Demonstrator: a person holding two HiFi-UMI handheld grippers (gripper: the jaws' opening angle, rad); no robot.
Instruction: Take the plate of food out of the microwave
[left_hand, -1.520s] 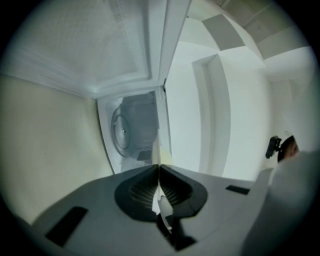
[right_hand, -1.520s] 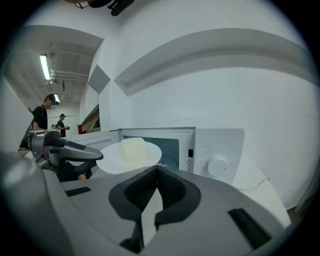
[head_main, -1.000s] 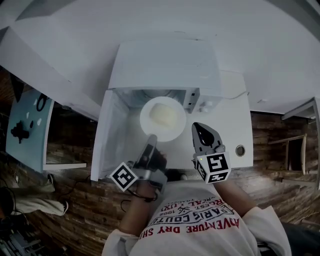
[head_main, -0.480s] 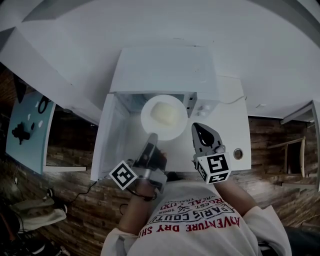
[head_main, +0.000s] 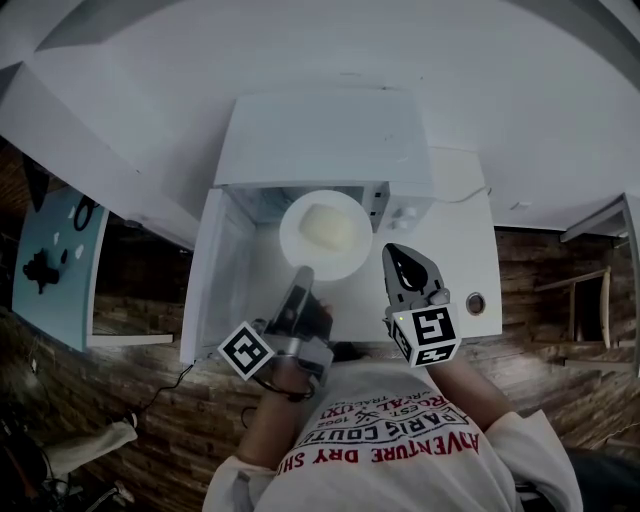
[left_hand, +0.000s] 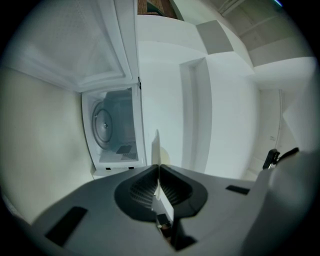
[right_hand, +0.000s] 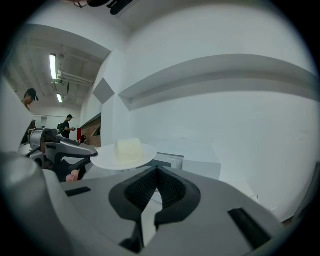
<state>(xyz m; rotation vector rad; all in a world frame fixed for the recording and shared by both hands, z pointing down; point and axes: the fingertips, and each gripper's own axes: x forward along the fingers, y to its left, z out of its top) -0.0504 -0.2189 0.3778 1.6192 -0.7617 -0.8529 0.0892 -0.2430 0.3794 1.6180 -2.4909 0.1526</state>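
A round white plate (head_main: 345, 262) bearing a pale block of food (head_main: 324, 228) hangs level just in front of the open white microwave (head_main: 325, 135). My left gripper (head_main: 304, 272) is shut on the plate's near rim. In the left gripper view the plate (left_hand: 156, 145) shows edge-on between the closed jaws (left_hand: 158, 169), and the microwave cavity (left_hand: 112, 127) with its turntable lies to the left. My right gripper (head_main: 397, 254) hovers to the plate's right, shut with nothing in it. From the right gripper (right_hand: 157, 171) view, the plate (right_hand: 105, 159) and food (right_hand: 128, 149) sit ahead at left.
The microwave door (head_main: 205, 280) stands swung open at the left. The microwave rests on a white counter (head_main: 470, 240) with a small round fitting (head_main: 475, 302) near its front edge. A teal board (head_main: 55, 255) is at far left. People (right_hand: 67, 124) stand far off.
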